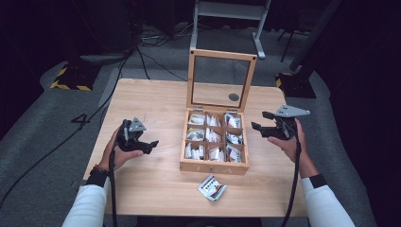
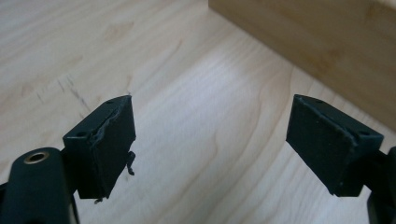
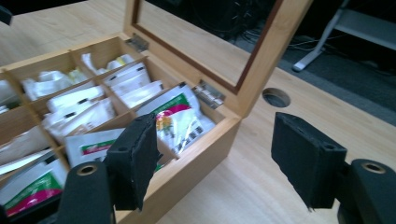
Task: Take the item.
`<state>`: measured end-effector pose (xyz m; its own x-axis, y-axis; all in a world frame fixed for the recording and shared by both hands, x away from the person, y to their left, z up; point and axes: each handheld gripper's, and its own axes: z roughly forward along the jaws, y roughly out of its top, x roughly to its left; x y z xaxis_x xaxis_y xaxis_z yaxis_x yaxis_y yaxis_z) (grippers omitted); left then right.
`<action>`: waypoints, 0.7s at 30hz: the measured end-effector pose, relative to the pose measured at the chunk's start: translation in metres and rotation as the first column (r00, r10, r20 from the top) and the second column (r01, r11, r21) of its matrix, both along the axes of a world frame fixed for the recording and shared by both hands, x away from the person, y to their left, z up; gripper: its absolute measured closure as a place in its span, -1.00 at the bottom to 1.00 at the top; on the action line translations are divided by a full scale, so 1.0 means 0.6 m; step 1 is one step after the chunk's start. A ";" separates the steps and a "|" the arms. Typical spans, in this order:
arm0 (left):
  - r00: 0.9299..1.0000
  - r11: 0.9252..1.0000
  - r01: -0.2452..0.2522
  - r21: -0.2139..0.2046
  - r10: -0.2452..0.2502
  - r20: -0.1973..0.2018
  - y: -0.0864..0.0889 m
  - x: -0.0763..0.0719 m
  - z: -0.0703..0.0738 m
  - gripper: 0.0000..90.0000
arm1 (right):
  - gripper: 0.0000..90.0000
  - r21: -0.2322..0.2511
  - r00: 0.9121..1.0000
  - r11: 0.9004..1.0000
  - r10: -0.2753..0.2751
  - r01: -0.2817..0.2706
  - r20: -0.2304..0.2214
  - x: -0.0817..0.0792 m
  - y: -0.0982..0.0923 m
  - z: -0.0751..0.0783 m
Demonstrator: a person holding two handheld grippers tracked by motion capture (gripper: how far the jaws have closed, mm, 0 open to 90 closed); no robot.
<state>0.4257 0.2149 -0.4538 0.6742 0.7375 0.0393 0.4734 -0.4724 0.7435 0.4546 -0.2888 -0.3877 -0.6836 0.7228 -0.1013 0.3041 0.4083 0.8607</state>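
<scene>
I have the wooden box open and mostly filled, one packet left on the bench, and both the left gripper and the right gripper with jaws spread, empty.

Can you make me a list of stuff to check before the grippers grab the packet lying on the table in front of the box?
1. Left hand-held gripper open, nothing in it: ok.
2. Right hand-held gripper open, nothing in it: ok.
3. Packet lying free on the table, in front of the box: ok.
4. Lid standing up, open: ok.
5. Room for the packet in a compartment: cannot tell.
</scene>
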 end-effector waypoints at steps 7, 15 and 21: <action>1.000 1.000 0.016 -0.025 -0.016 0.026 -0.042 0.034 0.030 -0.64 | -0.29 -0.020 1.000 0.999 -0.029 0.029 -0.009 0.027 0.009 -0.001; 0.999 0.998 0.026 -0.057 -0.024 0.031 -0.092 0.084 0.059 -0.63 | -0.26 0.007 0.998 0.999 -0.047 0.047 -0.041 0.067 0.027 -0.007; 0.999 0.997 0.031 -0.070 -0.030 0.021 -0.123 0.120 0.065 -0.63 | -0.27 0.009 0.997 0.999 -0.053 0.053 -0.063 0.099 0.038 -0.007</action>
